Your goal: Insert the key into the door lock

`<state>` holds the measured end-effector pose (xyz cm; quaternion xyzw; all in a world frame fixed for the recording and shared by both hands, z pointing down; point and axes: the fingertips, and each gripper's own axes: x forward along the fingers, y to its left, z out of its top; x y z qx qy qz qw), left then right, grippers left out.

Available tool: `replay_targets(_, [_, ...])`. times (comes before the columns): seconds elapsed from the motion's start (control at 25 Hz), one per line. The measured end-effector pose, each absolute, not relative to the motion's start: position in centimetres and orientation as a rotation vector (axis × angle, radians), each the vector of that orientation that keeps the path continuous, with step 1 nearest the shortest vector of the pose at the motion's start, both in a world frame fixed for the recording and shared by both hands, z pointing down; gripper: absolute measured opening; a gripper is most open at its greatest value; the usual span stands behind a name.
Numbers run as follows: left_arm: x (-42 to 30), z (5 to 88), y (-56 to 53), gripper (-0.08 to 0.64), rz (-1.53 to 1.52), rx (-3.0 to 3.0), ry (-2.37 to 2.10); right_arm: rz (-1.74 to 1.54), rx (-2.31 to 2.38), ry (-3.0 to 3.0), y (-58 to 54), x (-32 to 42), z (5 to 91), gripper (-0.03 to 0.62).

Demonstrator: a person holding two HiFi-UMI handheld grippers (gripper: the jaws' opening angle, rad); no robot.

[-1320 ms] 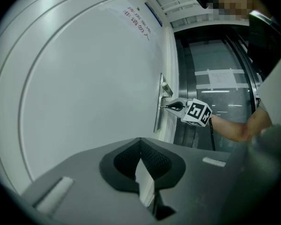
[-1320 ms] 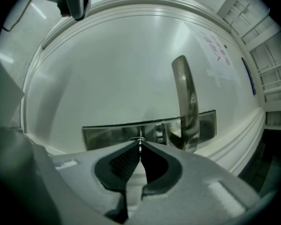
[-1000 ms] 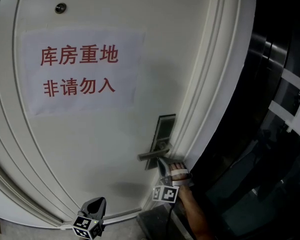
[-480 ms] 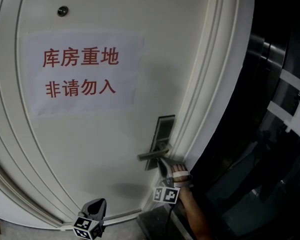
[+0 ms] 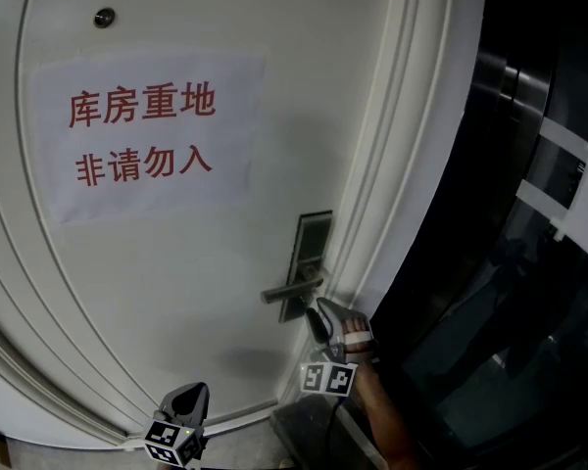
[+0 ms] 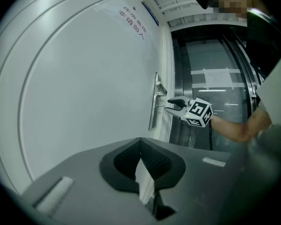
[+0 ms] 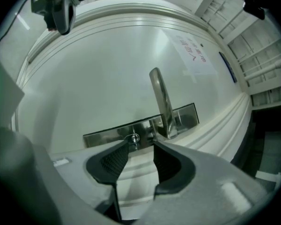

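On the white door [image 5: 176,262], a steel lock plate [image 5: 312,253] carries a lever handle [image 5: 292,289]. In the right gripper view a small metal key [image 7: 132,138] sticks out of the plate [image 7: 107,135] beside the handle [image 7: 161,102]. My right gripper [image 7: 140,146] sits just short of the key. Its jaws are opening, and the pads stand apart from the key. The same gripper [image 5: 318,313] hangs just under the handle in the head view. My left gripper [image 5: 184,401] hangs low by the door bottom, shut, with only a pale sliver between its pads [image 6: 157,165].
A paper notice with red characters [image 5: 142,135] is taped to the door, with a peephole [image 5: 104,17] above it. The moulded door frame [image 5: 412,164] runs down the right. Dark glass panels [image 5: 539,262] with taped sheets stand beyond it. The person's forearm [image 5: 382,419] trails the right gripper.
The right gripper's jaws have spread apart below the handle. The head view has shifted slightly, so the door sits further left. The left gripper has stayed put.
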<state>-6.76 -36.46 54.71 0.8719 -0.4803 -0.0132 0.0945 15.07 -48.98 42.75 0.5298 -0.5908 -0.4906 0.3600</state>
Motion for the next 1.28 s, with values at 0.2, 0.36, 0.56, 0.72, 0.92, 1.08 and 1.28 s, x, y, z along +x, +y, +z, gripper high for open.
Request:
replay_targets(0.2, [-7.0, 54.4, -36.2, 0.003, -0.040, 2.595, -1.426, -1.150, 1.445, -1.679, -46.9, 15.5, 42.6, 0.163])
replay_targets(0.36, [-6.9, 54.3, -36.0, 0.003, -0.039, 2.605, -1.422, -1.047, 1.518, -1.843, -45.4, 15.6, 43.5, 0.155])
replay_targets(0.56, [-6.8, 53.5, -35.9, 0.003, -0.056, 2.625, -1.421, -0.845, 1.655, -2.044, -43.9, 15.2, 43.9, 0.127])
replay_targets(0.72, [-6.6, 53.1, -35.6, 0.003, -0.067, 2.636, -1.415, -0.619, 1.785, -2.249, -43.0, 16.0, 44.4, 0.107])
replay_targets(0.92, [-6.9, 53.1, -35.2, 0.003, -0.065, 2.640, -1.407, -0.399, 1.902, -2.376, -41.7, 17.1, 45.0, 0.080])
replay_targets(1.08, [-6.8, 53.2, -34.6, 0.003, -0.054, 2.654, -1.390, -0.342, 1.937, -2.403, -40.3, 17.1, 45.2, 0.053])
replay_targets(1.28, [-6.8, 53.0, -34.2, 0.003, -0.049, 2.666, -1.383, -0.264, 1.934, -2.444, -38.8, 16.7, 46.0, 0.007])
